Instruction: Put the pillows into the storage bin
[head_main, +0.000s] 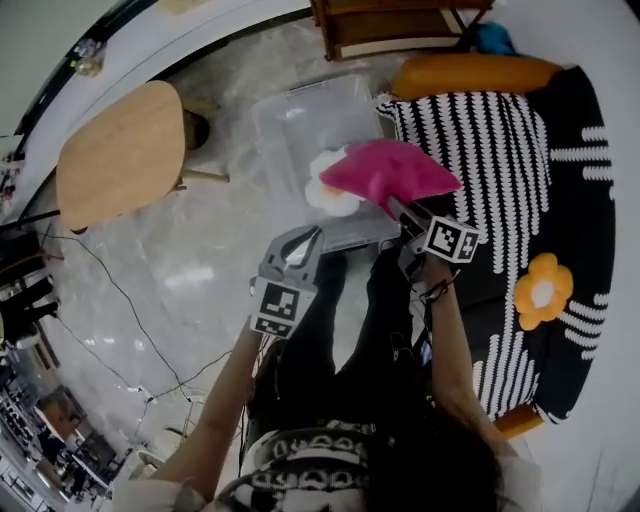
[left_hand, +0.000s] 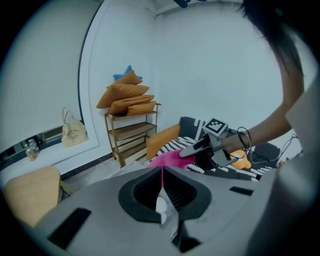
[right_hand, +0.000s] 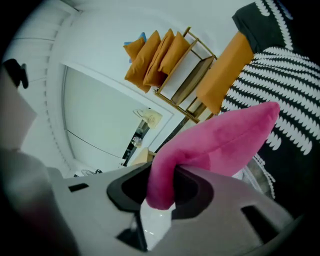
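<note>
At upper centre of the frame, the right hand-held gripper (head_main: 395, 208) clamps a pink pillow (head_main: 385, 172) over the storage bin (head_main: 275, 110)'s right edge, while the left hand-held gripper (head_main: 310, 235), jaws together and empty, hovers lower left.

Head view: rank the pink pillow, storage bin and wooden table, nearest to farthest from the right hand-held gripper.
1. pink pillow, clamped in the right hand-held gripper.
2. storage bin, on the floor just beyond.
3. wooden table, far left.
</note>
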